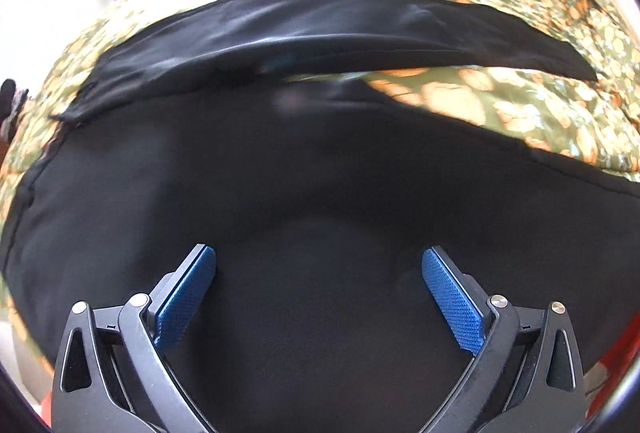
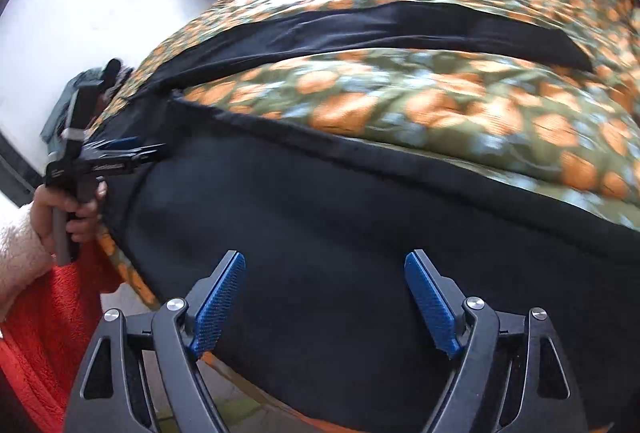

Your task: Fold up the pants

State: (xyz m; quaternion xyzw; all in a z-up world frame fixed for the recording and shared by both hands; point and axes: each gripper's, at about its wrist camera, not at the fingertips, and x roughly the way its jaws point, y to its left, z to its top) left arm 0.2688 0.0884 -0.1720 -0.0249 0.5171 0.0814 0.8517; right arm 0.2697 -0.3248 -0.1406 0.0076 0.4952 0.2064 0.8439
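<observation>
**Legs still split, both tools free**

The pants point(image 2: 340, 233) lie spread on the bed point(image 2: 440, 105), one leg across the upper frame, the other filling the lower half. My right gripper point(image 2: 325, 303) and left gripper point(image 1: 319, 293) hover with fingers spread, gripping nothing. I'd pinch the near leg's edge at two spaced points and carry it evenly onto the far leg. No readable writing.

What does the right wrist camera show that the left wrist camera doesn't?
Only the right wrist view shows the left gripper from outside, held by the person's left hand at the near leg's left end, plus an orange towel hanging lower left.

Only the left wrist view shows the left gripper's jaws head-on, wide open over black cloth, holding nothing.

Both show the black pants spread on the flowered bedspread, legs apart with bedspread between them. The right gripper is open too.
</observation>
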